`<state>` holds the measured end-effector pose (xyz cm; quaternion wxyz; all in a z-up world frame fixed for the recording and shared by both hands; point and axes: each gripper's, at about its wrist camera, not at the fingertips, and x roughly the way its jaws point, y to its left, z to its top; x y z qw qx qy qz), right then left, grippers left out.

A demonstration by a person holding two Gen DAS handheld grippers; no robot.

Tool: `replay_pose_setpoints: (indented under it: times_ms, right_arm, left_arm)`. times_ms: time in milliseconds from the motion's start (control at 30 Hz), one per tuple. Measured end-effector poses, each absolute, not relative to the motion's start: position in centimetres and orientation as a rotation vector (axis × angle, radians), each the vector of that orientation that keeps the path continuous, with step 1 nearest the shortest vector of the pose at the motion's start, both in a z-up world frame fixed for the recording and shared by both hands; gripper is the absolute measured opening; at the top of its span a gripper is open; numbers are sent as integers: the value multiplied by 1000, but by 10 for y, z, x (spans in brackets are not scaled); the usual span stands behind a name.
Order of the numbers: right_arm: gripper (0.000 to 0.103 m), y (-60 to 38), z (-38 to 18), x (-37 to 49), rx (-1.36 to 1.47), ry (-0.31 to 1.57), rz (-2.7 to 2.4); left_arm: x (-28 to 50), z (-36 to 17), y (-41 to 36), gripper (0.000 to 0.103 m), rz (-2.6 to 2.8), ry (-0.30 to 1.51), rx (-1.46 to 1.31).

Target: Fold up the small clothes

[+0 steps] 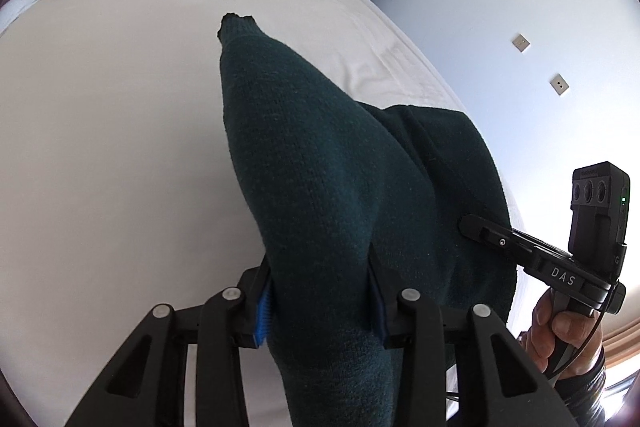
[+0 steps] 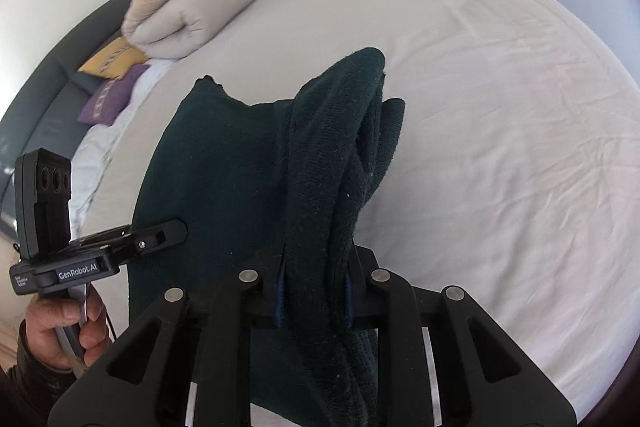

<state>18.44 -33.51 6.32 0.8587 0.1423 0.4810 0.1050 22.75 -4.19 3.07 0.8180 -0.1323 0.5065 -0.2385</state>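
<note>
Left gripper [image 1: 320, 299]: jaws closed onto a thick fold of the dark green knit garment [image 1: 312, 187], cloth filling the gap between the blue pads [image 1: 262, 315]. Right gripper [image 2: 314, 297]: jaws likewise clamped on a bunched roll of the same garment. The cloth spans between both grippers, raised above the white bed sheet [image 2: 500, 147]. Folded duvet [image 2: 188, 19] and pillows [image 2: 108, 99] lie well apart, by the headboard.

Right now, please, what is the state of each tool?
Left tool: closed on the dark green knit garment.
Right tool: closed on the same garment, on a bunched part.
</note>
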Motion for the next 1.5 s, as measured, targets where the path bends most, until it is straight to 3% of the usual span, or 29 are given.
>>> replay_pose_setpoints:
  times_ms: [367, 500, 567, 600, 700, 900, 1000, 1100, 1167, 1233, 1367, 1433, 1500]
  right_arm:
    - [20, -217, 18, 86, 383, 1099, 359]
    - [21, -214, -15, 83, 396, 1143, 309]
    - [28, -226, -34, 87, 476, 1152, 305]
    - [38, -233, -41, 88, 509, 1156, 299]
    - [41, -240, -45, 78, 550, 1122, 323]
    - [53, -260, -39, 74, 613, 1110, 258]
    - [53, -278, -17, 69, 582, 1044, 200]
    - [53, -282, 22, 59, 521, 952, 169]
    - [54, -278, 50, 46, 462, 877, 164]
    - [62, -270, 78, 25, 392, 801, 149]
    - [77, -253, 136, 0, 286, 617, 113]
    - [93, -247, 167, -22, 249, 497, 86]
    - [103, -247, 195, -50, 227, 363, 58]
  left_arm:
    - [145, -17, 49, 41, -414, 1158, -303]
    - [144, -41, 50, 49, -405, 1165, -341]
    - [145, -48, 53, 55, -408, 1150, -378]
    - [145, -51, 54, 59, -408, 1149, -387]
    - [143, -56, 55, 65, -405, 1148, -405]
    - [128, -45, 67, 66, -360, 1124, -419]
    - [113, -23, 77, 69, -313, 1022, -394]
    - [91, 10, 83, 89, -274, 872, -363]
    - [76, 31, 83, 93, -246, 778, -325]
    - [54, 59, 79, 103, -207, 644, -252]
    - [8, 115, 65, 103, -108, 371, -64]
    - [-16, 141, 56, 103, -25, 235, 31]
    - [-38, 161, 48, 103, 36, 125, 124]
